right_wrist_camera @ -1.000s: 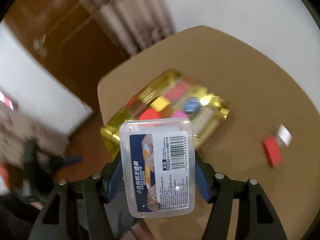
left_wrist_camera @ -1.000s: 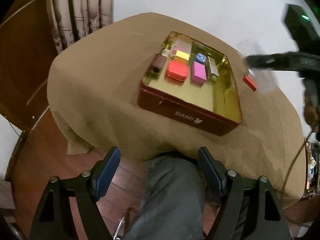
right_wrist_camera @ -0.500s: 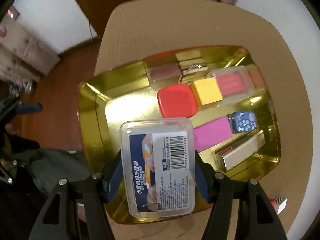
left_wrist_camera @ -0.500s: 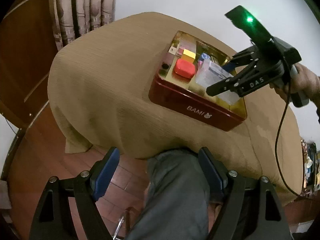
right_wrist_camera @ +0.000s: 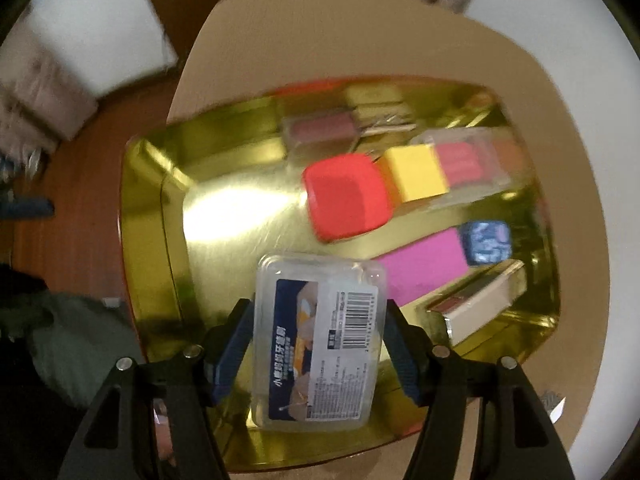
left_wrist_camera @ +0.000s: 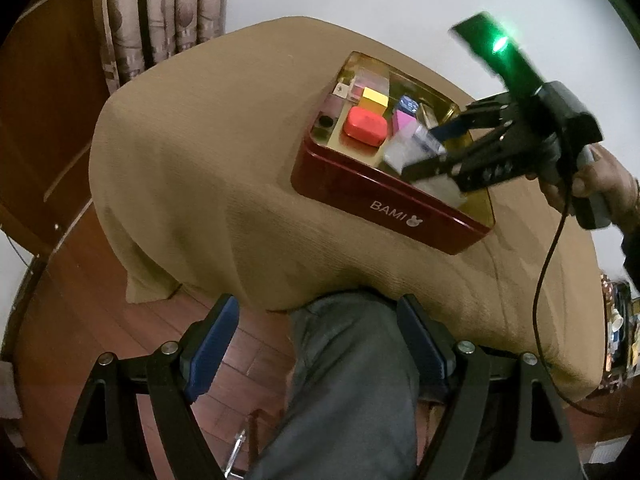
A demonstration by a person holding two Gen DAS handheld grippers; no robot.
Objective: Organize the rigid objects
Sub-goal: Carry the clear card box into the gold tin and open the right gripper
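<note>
A red tin with a gold inside point(left_wrist_camera: 384, 204) stands on the tan-covered table; it fills the right wrist view point(right_wrist_camera: 152, 216). In it lie a red case point(right_wrist_camera: 346, 196), a yellow block point(right_wrist_camera: 416, 174), a pink block point(right_wrist_camera: 420, 266), a blue cube point(right_wrist_camera: 486, 242) and a beige box point(right_wrist_camera: 476, 300). My right gripper point(right_wrist_camera: 320, 332) is inside the tin, holding a clear plastic box with a barcode label point(right_wrist_camera: 320, 344) low over its near part; the box sits tilted. The right gripper also shows in the left wrist view point(left_wrist_camera: 432, 148). My left gripper point(left_wrist_camera: 320, 340) is open and empty, below the table edge above a trousered leg.
The tan tablecloth point(left_wrist_camera: 208, 168) hangs over the near edge. A curtain point(left_wrist_camera: 160, 12) and a wooden door stand at the back left. A small red and white item point(right_wrist_camera: 554, 406) lies on the cloth just outside the tin. A cable point(left_wrist_camera: 548, 280) hangs from the right gripper.
My right gripper has carried the clear box from above the table down into the tin, and the box now sits tilted between the fingers. The left gripper has stayed in place.
</note>
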